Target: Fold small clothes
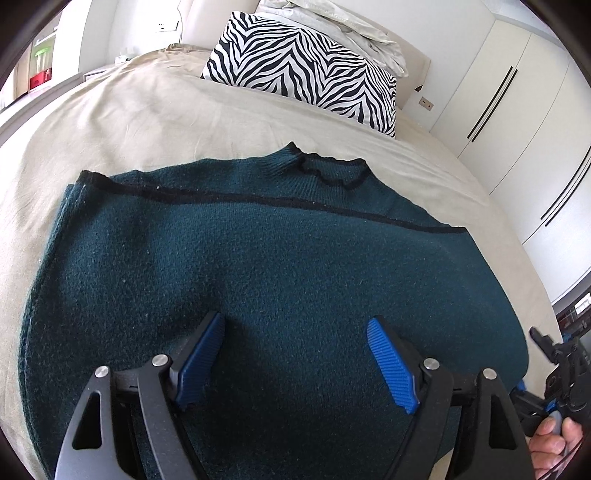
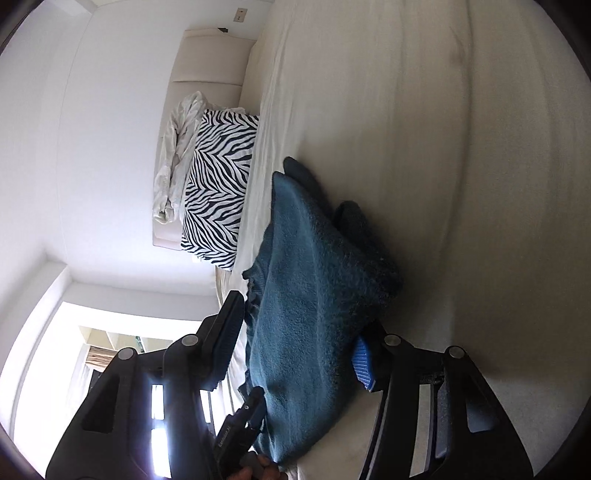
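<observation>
The sweater (image 1: 258,266) lies flat on the bed (image 1: 147,122), collar end toward the headboard (image 2: 207,66). A pillow (image 1: 306,70) stands beyond it against the headboard, with crumpled bedding (image 1: 354,22) behind the pillow. Wardrobe doors (image 1: 517,110) stand to the right of the bed. The left gripper (image 1: 295,354) is above the sweater's near part; the right gripper (image 2: 295,339) straddles its edge.

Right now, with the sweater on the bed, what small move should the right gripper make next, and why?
Probably close the right gripper on the sweater edge. Its jaws stand open with the near edge of the knit between them, one finger under the cloth. The left gripper hovers open above the sweater's middle, gripping nothing. A firm pinch seems needed before lifting for the next fold.
</observation>
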`<state>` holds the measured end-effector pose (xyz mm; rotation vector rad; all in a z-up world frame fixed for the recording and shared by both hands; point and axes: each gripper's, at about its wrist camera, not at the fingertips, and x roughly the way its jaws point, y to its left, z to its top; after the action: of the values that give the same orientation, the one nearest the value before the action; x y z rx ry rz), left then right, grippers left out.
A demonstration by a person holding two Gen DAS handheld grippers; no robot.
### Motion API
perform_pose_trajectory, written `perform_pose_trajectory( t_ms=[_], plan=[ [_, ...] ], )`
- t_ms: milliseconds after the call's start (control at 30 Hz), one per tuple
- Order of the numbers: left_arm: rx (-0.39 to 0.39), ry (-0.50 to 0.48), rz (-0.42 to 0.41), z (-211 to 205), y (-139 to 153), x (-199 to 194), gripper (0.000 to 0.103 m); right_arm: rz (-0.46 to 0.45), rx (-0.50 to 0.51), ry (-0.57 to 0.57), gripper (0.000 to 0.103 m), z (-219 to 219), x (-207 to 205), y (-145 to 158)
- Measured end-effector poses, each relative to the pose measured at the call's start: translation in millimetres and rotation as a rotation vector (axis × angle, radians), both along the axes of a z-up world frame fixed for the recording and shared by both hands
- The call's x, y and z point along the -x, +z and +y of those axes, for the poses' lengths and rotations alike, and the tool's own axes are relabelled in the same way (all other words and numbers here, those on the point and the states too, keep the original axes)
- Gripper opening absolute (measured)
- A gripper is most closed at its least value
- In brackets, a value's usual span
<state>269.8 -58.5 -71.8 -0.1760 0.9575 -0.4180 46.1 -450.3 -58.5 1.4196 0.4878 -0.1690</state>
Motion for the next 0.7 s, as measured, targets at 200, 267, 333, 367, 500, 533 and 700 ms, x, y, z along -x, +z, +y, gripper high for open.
perform_pose_trajectory(
  t_ms=[200,267,333,367,500,533,700],
  plan=[
    [0.024,0.0,0.014,2.5,0.2,-2.2,0.081,0.038,0.038,0.026,0.046,2.3,-23.2,-0.7],
    [0.036,0.001,0.021,4.0,0.3,-2.8,0.081,0.013,0.066,0.005,0.046,-7.0,-33.1,5.1],
    [0.055,0.01,0.032,6.1,0.6,-4.0,0.081,0.014,0.066,0.0,0.046,-12.7,-43.4,6.9],
    [0.065,0.016,0.037,7.1,0.7,-4.5,0.081,0.02,0.07,0.02,0.046,-12.5,-50.5,5.4],
    [0.083,0.021,0.044,9.1,0.7,-5.0,0.082,0.094,0.16,0.099,0.034,-4.3,-71.3,1.1],
    [0.084,0.018,0.043,9.1,0.7,-4.7,0.082,0.1,0.163,0.097,0.027,-6.0,-73.3,-0.1],
    [0.135,0.021,0.064,17.0,0.8,-6.9,0.082,0.152,0.176,0.084,0.011,-14.2,-68.9,-13.5]
  ],
)
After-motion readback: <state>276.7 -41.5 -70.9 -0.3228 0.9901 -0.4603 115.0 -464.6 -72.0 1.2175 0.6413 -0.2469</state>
